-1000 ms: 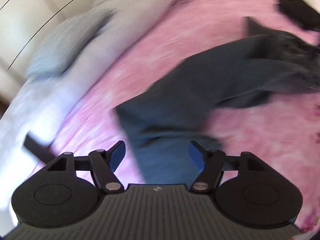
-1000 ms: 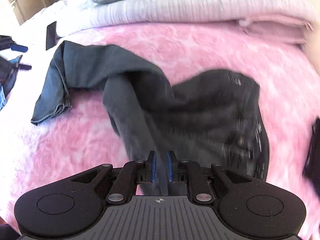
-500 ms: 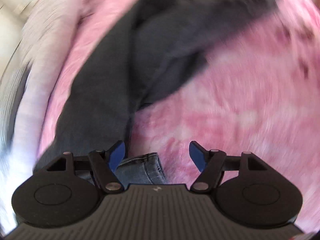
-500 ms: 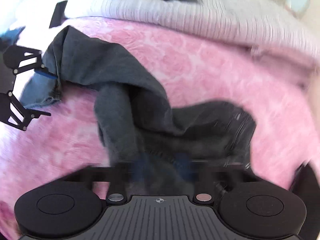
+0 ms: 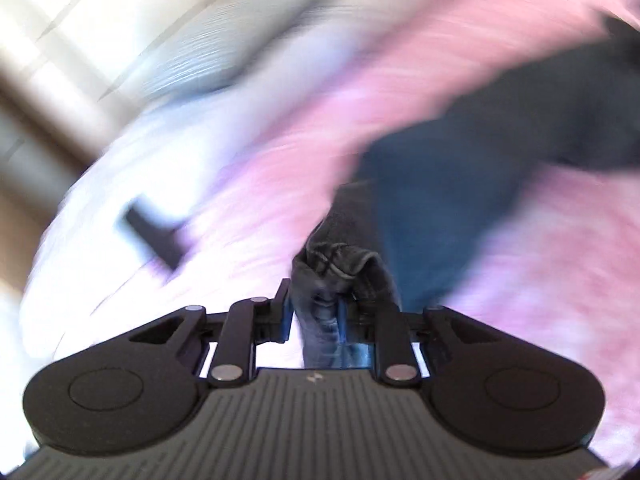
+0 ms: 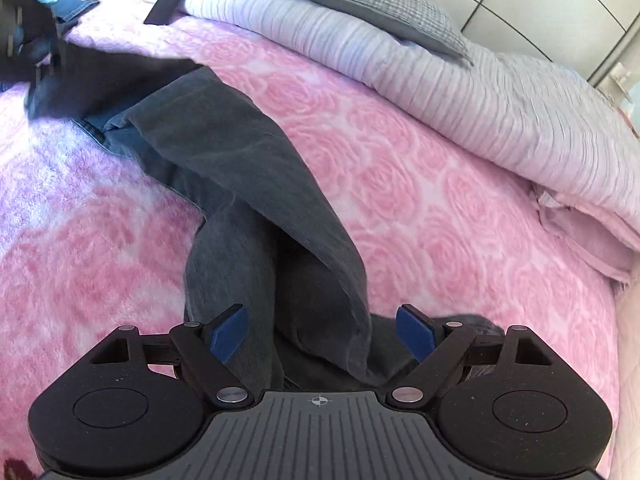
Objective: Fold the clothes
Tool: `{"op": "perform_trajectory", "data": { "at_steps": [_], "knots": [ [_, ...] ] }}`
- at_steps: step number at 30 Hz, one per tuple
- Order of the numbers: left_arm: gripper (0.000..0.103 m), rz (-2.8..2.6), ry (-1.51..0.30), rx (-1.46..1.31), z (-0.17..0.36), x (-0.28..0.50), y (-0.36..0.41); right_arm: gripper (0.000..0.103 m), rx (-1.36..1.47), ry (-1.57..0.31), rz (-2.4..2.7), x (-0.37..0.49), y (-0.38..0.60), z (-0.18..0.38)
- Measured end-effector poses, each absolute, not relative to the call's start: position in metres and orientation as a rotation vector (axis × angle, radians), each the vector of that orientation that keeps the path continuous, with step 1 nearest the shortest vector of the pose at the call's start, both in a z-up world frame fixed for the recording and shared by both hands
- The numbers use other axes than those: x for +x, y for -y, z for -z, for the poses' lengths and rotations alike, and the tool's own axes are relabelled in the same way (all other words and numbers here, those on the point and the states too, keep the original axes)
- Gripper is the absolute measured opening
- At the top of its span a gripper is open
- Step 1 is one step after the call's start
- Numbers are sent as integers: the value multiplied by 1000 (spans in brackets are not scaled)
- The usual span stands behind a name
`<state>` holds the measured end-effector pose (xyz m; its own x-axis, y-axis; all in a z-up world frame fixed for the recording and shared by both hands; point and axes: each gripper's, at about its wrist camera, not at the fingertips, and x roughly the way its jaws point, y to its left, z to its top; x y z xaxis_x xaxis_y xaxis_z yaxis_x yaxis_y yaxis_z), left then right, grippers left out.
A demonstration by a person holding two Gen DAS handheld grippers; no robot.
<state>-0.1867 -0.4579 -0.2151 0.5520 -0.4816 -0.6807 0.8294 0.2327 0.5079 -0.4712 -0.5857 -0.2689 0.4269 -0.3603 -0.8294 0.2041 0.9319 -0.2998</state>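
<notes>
We have our left gripper (image 5: 313, 312) just closed on the jeans (image 6: 248, 184) hem; our right gripper (image 6: 320, 334) gapes wide above 2 crossed legs, pink blanket (image 6: 440, 184) bare alongside.

Both wrist views overlook the jeans (image 6: 248, 184) closely.

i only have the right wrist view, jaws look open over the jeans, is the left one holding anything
Observer: Yes. The left gripper has just been closing and now pinches a bunched hem of the jeans between its pads.
Operator: which part of the jeans
Observer: A leg end; stitched seams show just above the pads. The rest trails off to the upper right over the pink blanket.
Operator: anything near it i should know about
Observer: A dark flat object lies to its left, where the blanket meets pale bedding. That view is too blurred to say what it is.
</notes>
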Motion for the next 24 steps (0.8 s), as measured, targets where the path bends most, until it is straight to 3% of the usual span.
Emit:
{"op": "perform_trajectory", "data": {
  "at_steps": [3,6,11,13,17,22,23,24],
  "knots": [
    [16,703,-499,845,186,-122,435,84,-134,-1090,342,-471,578,270],
    [33,652,-513,800,174,-102,421,85,-95,-1106,305,-473,569,274],
    [58,961,-468,965,208,-171,426,85,-51,-1153,305,-466,568,293],
    [63,1130,-393,1090,238,-221,445,84,-24,-1172,309,-460,568,299],
    [63,1381,-234,1259,307,-306,482,84,-3,-1201,301,-458,564,308],
    [62,1434,-276,1166,329,-322,535,84,-2,-1212,273,-472,553,320],
    [36,1449,-323,1147,327,-317,544,79,-6,-1214,269,-475,550,322],
    [22,1463,-370,1128,326,-313,553,61,-16,-1213,269,-478,548,325]
  ]
}}
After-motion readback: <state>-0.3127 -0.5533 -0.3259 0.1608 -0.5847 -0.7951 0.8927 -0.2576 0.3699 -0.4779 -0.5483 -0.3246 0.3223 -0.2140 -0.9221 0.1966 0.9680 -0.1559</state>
